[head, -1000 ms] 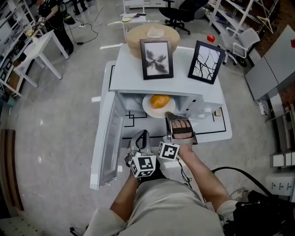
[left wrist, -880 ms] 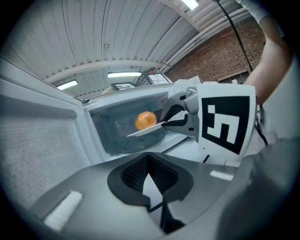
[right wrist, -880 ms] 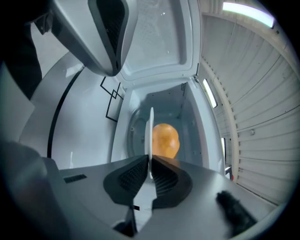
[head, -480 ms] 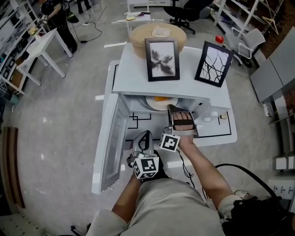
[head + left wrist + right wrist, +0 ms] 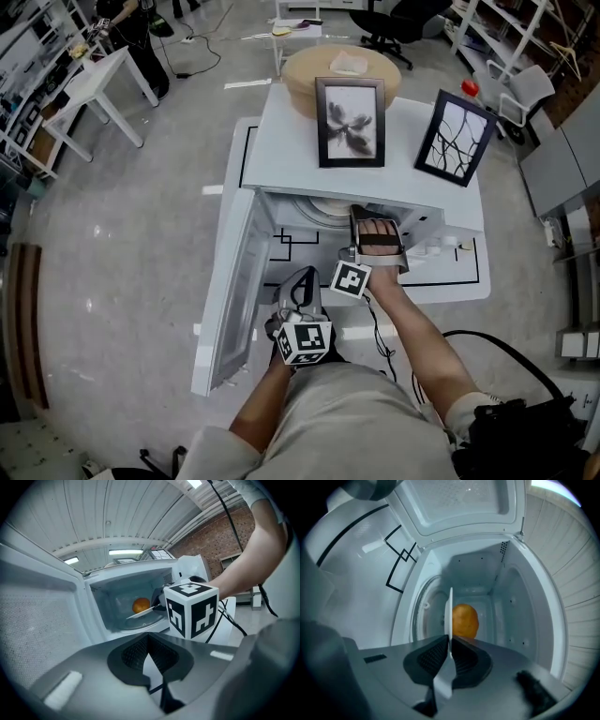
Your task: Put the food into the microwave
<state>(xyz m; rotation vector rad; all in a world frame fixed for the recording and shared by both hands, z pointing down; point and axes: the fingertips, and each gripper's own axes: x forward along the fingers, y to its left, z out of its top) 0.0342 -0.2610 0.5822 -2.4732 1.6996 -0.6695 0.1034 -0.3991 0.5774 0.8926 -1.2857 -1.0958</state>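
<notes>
A white microwave (image 5: 309, 173) stands with its door (image 5: 230, 281) swung open to the left. My right gripper (image 5: 362, 216) reaches into the cavity, shut on the rim of a white plate (image 5: 450, 613), seen edge-on in the right gripper view. An orange round piece of food (image 5: 465, 620) lies on that plate, deep in the cavity above the glass turntable (image 5: 423, 616). In the head view only a sliver of the plate (image 5: 326, 207) shows under the microwave's top. My left gripper (image 5: 300, 278) hangs shut and empty in front of the opening, beside the right one.
Two framed pictures (image 5: 351, 122) (image 5: 457, 138) stand on the microwave's top. The microwave rests on a white table (image 5: 459, 277) marked with black lines. A round wooden table (image 5: 347, 67) is behind it, a small white table (image 5: 98, 82) far left, a black cable (image 5: 492, 339) near my right arm.
My right gripper has pushed the plate further into the microwave; the food, visible from above before, is now hidden under the microwave's top. The left gripper has stayed put.
</notes>
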